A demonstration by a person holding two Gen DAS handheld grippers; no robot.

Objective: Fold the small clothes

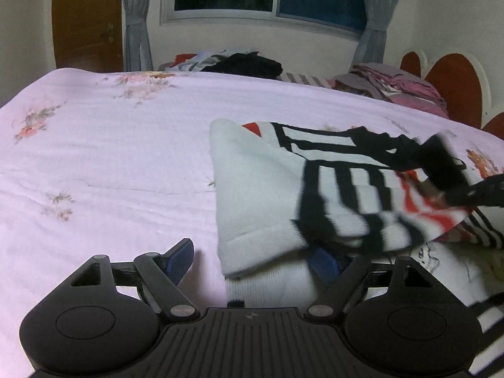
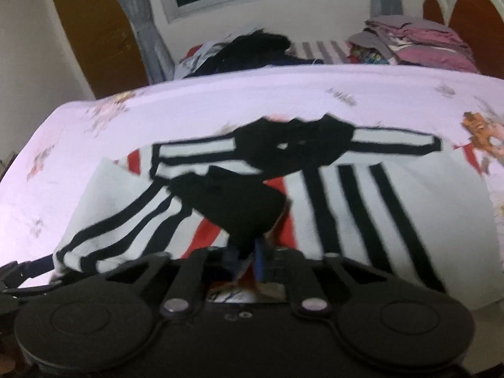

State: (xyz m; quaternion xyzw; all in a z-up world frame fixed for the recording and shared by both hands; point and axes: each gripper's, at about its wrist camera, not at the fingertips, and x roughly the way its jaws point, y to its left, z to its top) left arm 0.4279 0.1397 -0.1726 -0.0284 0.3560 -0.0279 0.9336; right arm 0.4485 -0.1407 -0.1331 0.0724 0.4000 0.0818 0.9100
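A white garment [image 1: 261,195] with black stripes and red patches lies partly folded on the pink floral bedsheet [image 1: 110,157]. My left gripper [image 1: 252,260] stands open at the garment's near left corner. Its left blue pad [image 1: 181,256] is over bare sheet, and the right pad [image 1: 324,266] is partly tucked under the cloth. In the right wrist view the garment [image 2: 378,208] spreads across the bed, with my right gripper [image 2: 252,252] shut on a black-edged fold of it. That right gripper [image 1: 472,192] also shows at the right edge of the left wrist view, lifting a striped flap.
A loose pile of dark and mixed clothes [image 1: 239,61] lies at the bed's far edge. A folded stack of pink and grey clothes [image 1: 397,88] sits by the brown headboard [image 1: 453,85]. Behind are a window with grey curtains and a wooden door [image 1: 85,19].
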